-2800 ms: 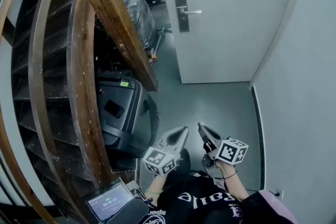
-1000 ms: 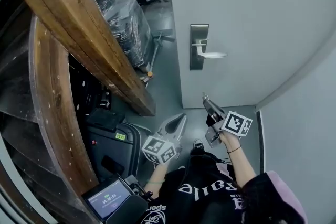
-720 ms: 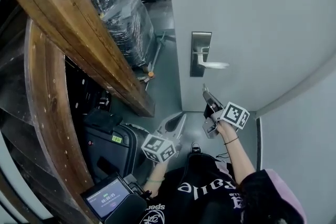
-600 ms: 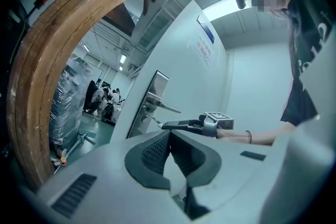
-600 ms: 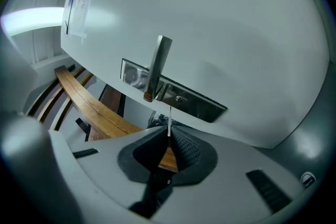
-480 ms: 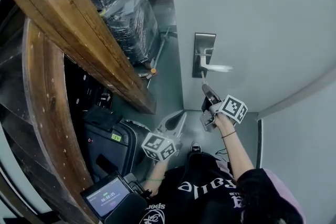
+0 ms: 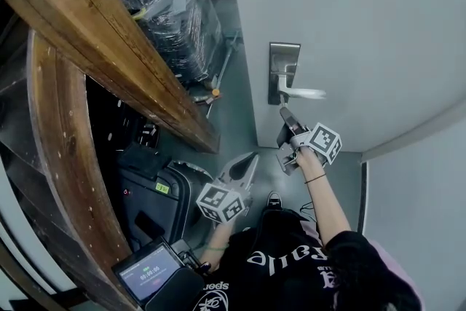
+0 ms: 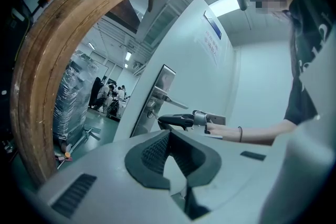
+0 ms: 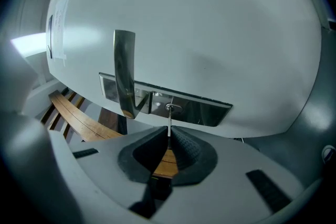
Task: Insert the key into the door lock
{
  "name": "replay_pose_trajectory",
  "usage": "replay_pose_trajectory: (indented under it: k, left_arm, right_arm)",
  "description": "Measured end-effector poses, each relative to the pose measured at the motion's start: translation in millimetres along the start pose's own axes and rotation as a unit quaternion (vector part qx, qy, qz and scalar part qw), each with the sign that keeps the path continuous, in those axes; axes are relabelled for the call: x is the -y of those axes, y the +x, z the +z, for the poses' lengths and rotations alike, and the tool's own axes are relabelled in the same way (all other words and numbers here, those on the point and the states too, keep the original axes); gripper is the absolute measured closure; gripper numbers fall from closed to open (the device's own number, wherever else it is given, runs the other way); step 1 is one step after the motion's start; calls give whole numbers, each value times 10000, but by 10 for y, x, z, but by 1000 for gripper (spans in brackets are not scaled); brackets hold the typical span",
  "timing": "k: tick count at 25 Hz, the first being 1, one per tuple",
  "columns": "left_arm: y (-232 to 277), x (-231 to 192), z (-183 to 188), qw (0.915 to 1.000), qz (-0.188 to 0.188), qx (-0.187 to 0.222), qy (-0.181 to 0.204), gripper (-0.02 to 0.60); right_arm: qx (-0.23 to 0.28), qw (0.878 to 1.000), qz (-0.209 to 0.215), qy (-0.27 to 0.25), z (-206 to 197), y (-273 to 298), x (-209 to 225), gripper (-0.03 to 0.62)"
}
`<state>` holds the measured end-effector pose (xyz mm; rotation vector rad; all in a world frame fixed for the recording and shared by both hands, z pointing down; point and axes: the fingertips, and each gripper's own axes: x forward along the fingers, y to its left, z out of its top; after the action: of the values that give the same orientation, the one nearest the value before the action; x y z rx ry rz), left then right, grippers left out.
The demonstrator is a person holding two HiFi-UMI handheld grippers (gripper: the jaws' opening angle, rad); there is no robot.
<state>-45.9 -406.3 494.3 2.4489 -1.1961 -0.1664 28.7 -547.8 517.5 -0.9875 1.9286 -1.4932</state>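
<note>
The steel lock plate (image 7: 283, 73) with its lever handle (image 7: 300, 92) sits on the pale door (image 7: 364, 25). My right gripper (image 7: 283, 113) is raised just under the plate and shut on a thin key (image 9: 168, 124). In the right gripper view the key's tip touches the round keyhole (image 9: 171, 108) on the lock plate (image 9: 205, 110), beside the handle (image 9: 124, 72); how deep it sits I cannot tell. My left gripper (image 7: 250, 161) hangs lower at the left, shut on nothing. The left gripper view shows its own jaws (image 8: 168, 137) and the right gripper (image 8: 178, 121) at the lock.
A curved wooden stair beam (image 7: 109, 33) fills the left. A plastic-wrapped pallet (image 7: 169, 5) stands beyond it by the door's edge. A black case (image 7: 156, 193) and a small screen device (image 7: 149, 277) sit low left. A pale wall (image 7: 415, 215) closes the right.
The person has stepped up to the door. My right gripper rose with the key from waist height to the lock plate, and the key tip now meets the keyhole. The left gripper stayed low.
</note>
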Motion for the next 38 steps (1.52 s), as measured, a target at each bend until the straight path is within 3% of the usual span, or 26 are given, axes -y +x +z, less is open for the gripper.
replay_pose_trajectory:
  k: [6,11,25,32,38]
  left_arm:
    - [-4,-32,-9,10000,-7,3,6,577]
    - [27,-9,-12,10000,-49,-23,-10,577]
    - [-33,-68,-34,10000,-31,-46,40,577]
    - [-77,-86,-61,10000,-20,-16,52,577]
    - [-156,-22,-35,9999,-126,12,59,577]
  right_arm:
    - [-36,10000,44,72,-34,44,15,557]
    - [-32,9990,158,426,2,136,14,557]
    - [13,9998,160,143,170,414,71,557]
    - [-84,9974,-178,-697,146,358,63,557]
    - [-450,9828,-312,-1765,-83,-20,-42,557]
